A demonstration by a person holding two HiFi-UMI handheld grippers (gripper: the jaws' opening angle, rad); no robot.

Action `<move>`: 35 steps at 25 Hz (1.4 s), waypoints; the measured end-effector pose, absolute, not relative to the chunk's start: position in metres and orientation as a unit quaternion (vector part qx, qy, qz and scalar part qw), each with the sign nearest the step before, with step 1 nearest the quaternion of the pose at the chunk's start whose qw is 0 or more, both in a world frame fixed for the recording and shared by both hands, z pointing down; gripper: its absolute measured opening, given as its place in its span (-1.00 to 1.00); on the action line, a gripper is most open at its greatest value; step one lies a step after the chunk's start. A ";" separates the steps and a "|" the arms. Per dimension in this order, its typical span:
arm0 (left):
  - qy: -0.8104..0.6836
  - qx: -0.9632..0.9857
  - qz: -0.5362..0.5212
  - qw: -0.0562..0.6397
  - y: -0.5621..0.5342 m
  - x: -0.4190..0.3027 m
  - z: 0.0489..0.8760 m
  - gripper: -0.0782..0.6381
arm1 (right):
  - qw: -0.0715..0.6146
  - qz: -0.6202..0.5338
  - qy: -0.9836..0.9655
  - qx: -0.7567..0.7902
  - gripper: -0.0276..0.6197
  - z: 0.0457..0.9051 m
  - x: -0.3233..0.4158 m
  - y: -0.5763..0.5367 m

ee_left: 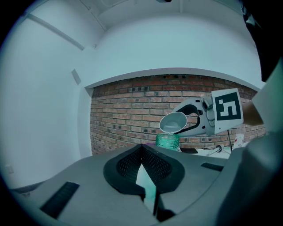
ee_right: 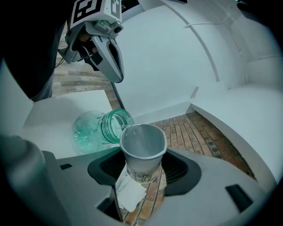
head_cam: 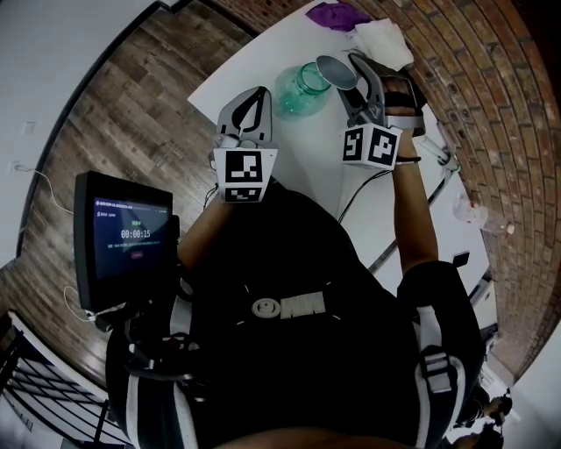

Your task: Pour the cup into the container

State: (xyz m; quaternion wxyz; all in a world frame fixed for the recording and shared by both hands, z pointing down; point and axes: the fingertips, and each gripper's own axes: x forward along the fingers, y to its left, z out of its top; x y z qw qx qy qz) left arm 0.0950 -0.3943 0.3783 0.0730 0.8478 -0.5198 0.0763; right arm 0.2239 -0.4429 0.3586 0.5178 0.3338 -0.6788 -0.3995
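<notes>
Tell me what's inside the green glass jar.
Through the green glass jar, pale glinting patches show in its belly; liquid or reflections, I cannot tell. The rim of the tilted paper cup covers part of its mouth.

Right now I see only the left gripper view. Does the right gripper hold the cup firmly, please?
Observer: Yes. In the right gripper view the right gripper has its jaws shut on the paper cup.
Operator: Is anything inside the cup?
Observer: I see only its pale inner wall, no contents.
Operator: What lies beyond the jar?
Observer: The head view shows a purple cloth and a white cloth on the table.
</notes>
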 end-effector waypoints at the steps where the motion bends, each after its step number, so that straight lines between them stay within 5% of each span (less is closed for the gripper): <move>1: -0.520 0.848 0.076 0.073 -0.395 0.095 0.378 -0.80 | 0.518 -0.401 -0.678 0.333 -0.11 0.358 0.224 -0.443; 35: -0.519 0.849 0.074 0.071 -0.398 0.096 0.375 -0.80 | 0.522 -0.419 -0.671 0.318 -0.11 0.358 0.217 -0.444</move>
